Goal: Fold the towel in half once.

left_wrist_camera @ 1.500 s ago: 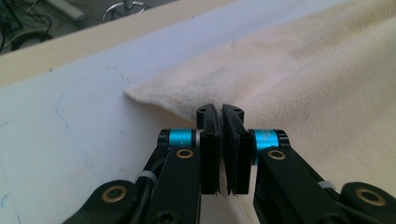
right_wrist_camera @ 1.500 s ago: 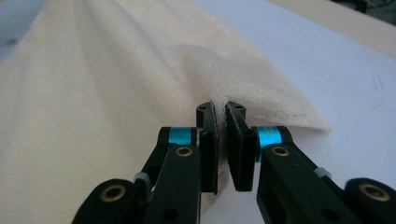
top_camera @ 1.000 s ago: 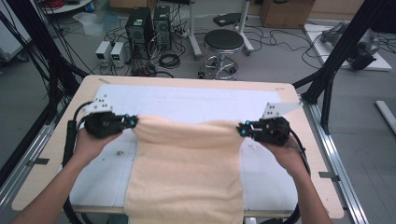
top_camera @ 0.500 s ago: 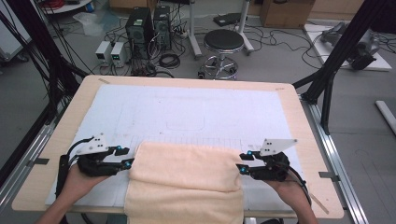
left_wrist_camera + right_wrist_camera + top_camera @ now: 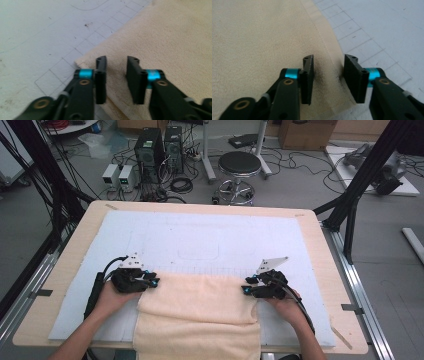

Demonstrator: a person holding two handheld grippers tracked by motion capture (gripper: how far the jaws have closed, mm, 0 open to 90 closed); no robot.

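A cream towel [image 5: 200, 310] lies on the near half of the pale grid mat [image 5: 200, 240] and runs past the table's front edge. A step crosses it where an upper layer ends. My left gripper [image 5: 151, 283] rests at the towel's far left corner, jaws open, with the corner [image 5: 85, 61] lying flat under them. In the left gripper view the left gripper [image 5: 117, 62] holds nothing. My right gripper [image 5: 246, 290] sits at the far right corner, also open. In the right gripper view the right gripper [image 5: 329, 60] straddles the towel's hemmed edge [image 5: 329, 42] without clamping it.
The wooden table [image 5: 320, 240] carries the mat, whose far half [image 5: 210, 230] shows faint drawn outlines. Black frame posts [image 5: 360, 185] rise at the right and left. A stool [image 5: 240, 165], computer boxes and cables stand on the floor beyond the table.
Both grippers came from mid-table toward the near edge, bringing the towel's far edge with them. They now rest at its corners with jaws open.
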